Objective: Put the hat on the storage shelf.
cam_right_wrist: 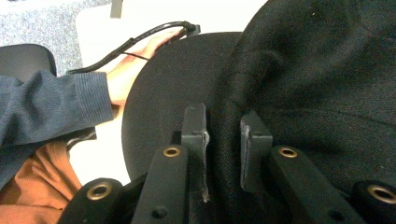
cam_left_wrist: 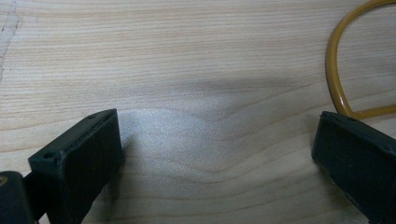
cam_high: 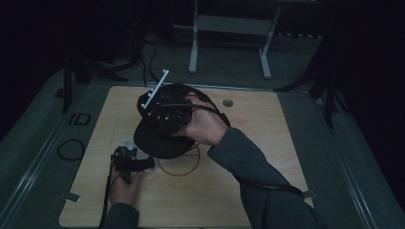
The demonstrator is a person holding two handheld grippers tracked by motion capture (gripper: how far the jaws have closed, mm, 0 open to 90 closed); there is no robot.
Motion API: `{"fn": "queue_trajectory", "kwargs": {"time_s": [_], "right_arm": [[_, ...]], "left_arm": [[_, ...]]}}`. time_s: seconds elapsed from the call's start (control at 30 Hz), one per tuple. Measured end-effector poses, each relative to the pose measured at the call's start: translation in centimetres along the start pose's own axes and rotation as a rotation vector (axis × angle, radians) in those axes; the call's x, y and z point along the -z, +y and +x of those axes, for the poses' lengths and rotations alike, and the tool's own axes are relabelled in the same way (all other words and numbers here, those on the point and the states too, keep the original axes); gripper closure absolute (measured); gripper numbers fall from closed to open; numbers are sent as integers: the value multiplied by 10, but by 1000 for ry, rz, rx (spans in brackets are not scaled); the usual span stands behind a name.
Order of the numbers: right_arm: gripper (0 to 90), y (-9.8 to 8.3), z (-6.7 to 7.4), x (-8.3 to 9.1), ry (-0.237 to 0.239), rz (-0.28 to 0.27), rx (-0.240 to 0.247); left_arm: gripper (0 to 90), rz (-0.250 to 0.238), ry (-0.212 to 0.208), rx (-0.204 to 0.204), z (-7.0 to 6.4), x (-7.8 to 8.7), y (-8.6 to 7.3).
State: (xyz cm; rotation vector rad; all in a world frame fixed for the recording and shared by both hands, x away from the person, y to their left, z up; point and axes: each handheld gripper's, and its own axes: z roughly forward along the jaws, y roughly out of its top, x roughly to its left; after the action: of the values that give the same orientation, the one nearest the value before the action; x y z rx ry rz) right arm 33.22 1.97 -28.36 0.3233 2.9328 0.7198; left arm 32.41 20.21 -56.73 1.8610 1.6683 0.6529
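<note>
Cap | pinched between right gripper fingers (fabric fold) | left gripper empty

I see the worktop as pale matt wood with a fine, smooth grain. The cap looks like black, slightly fuzzy woven cloth, while the yellow ring has a glossy, plastic-like shine.

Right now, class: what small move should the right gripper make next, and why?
Probably lift the black cap slightly: the right gripper has pinched a fold of its fabric, while the left gripper rests open on the table beside the yellow ring.
</note>
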Motion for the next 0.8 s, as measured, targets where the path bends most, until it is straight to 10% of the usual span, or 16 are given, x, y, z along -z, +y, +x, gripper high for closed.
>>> {"fn": "queue_trajectory", "kwargs": {"time_s": [0.8], "right_arm": [[735, -6, -1, -18, 35, 26, -20]], "left_arm": [[12, 1, 1, -4, 0, 0, 0]]}}
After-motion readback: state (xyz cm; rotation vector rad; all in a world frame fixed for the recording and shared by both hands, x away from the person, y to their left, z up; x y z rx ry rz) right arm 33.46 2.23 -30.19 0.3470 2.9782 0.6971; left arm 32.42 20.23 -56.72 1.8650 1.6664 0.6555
